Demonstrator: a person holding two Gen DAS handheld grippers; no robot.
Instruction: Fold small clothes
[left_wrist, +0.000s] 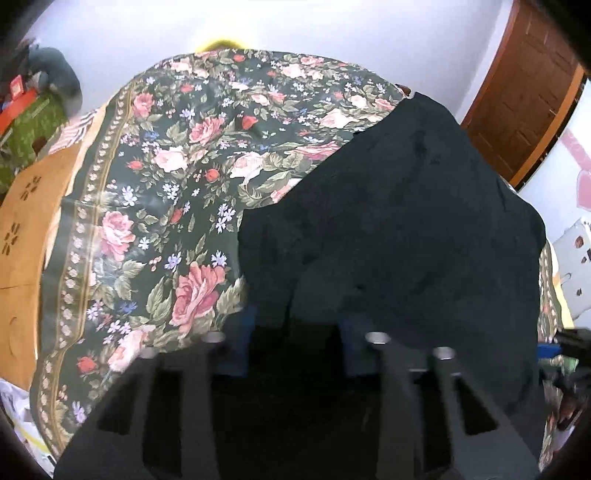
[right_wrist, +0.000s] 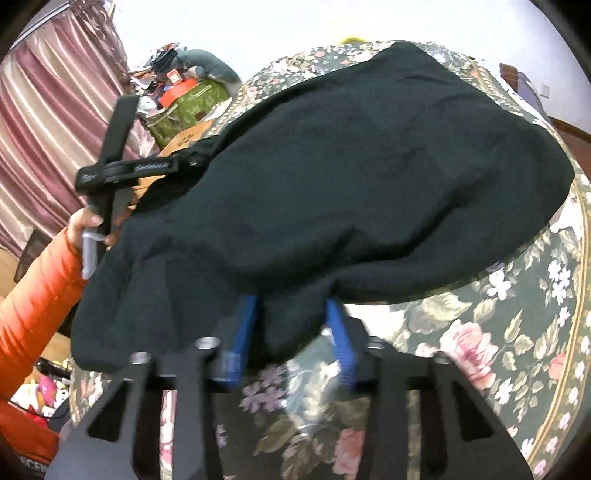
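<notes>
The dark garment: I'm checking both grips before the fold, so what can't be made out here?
- Left wrist view: the left tongs tips are buried under the dark garment; their bite is hidden.
- Right wrist view: the cloth drapes over the right tongs, hiding the blue pads' tips.
- Both views: the garment's type and the edges held are lost in dark folds and blur.

Both grippers angle downward — right gripper (right_wrist: 291, 325) jaws narrowed, left gripper (left_wrist: 295, 332) gripped by an orange-sleeved hand (right_wrist: 86, 225).
</notes>
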